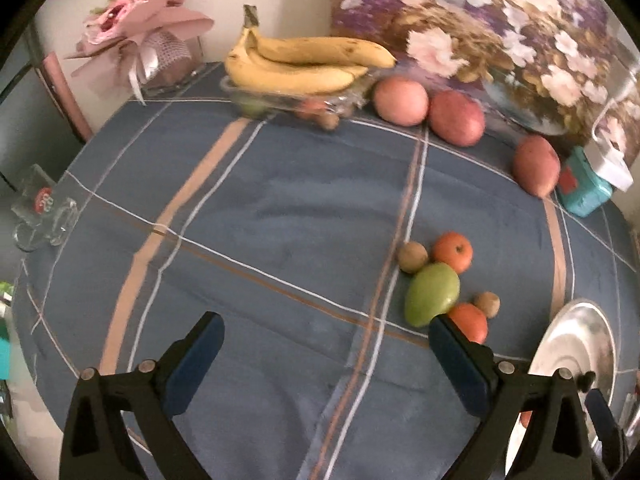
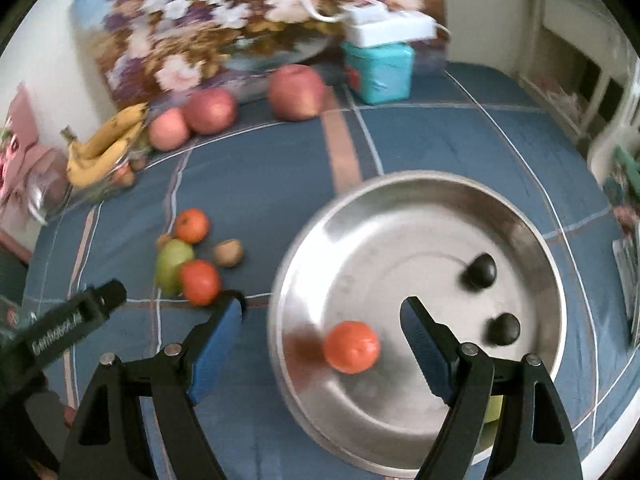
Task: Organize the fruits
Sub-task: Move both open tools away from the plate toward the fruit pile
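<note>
an orange fruit (image 2: 351,346) is lying in the steel bowl (image 2: 520,216) with two dark fruits (image 2: 478,271) near the far rim. the right gripper (image 2: 322,344) is hanging over the bowl, fingers apart and gripping nothing. a green mango (image 1: 432,294), oranges (image 1: 453,251) and kiwis (image 1: 412,256) are sitting clustered on the blue cloth (image 1: 280,208) just beside the bowl. the left gripper (image 1: 326,338) is gaping wide over bare cloth, empty
</note>
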Available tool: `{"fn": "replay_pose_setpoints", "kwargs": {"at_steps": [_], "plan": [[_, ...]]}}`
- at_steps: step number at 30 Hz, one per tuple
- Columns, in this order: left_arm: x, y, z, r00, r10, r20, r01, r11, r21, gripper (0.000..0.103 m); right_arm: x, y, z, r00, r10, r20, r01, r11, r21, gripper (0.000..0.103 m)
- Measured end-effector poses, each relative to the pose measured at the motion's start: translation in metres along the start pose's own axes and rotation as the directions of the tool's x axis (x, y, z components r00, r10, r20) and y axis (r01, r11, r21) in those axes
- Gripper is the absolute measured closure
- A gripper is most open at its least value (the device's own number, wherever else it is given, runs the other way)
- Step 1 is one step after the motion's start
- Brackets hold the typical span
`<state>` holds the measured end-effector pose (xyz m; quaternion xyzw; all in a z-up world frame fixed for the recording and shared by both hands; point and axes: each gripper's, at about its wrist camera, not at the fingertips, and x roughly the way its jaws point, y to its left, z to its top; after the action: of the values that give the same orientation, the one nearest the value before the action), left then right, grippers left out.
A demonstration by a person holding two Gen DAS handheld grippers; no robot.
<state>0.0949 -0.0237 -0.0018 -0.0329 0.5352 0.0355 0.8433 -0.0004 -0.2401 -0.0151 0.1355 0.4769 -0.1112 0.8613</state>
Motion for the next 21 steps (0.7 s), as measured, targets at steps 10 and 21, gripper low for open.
{"fn": "replay_pose_setpoints", "kwargs": {"at_steps": [10,21], "plan": [[-0.002,0.013,0.016,1.0,0.017,0.016,-0.017,0.999,-0.038,0.0,-0.003,0.036,-0.002,0.995,-0.006,0.095,0.018,0.991,-0.131,0.021],[0.016,0.027,0.033,0.999,0.03,-0.024,-0.031,0.997,-0.073,0.0,0.003,0.033,0.02,0.993,0.024,0.111,-0.019,0.999,-0.045,0.021]]}}
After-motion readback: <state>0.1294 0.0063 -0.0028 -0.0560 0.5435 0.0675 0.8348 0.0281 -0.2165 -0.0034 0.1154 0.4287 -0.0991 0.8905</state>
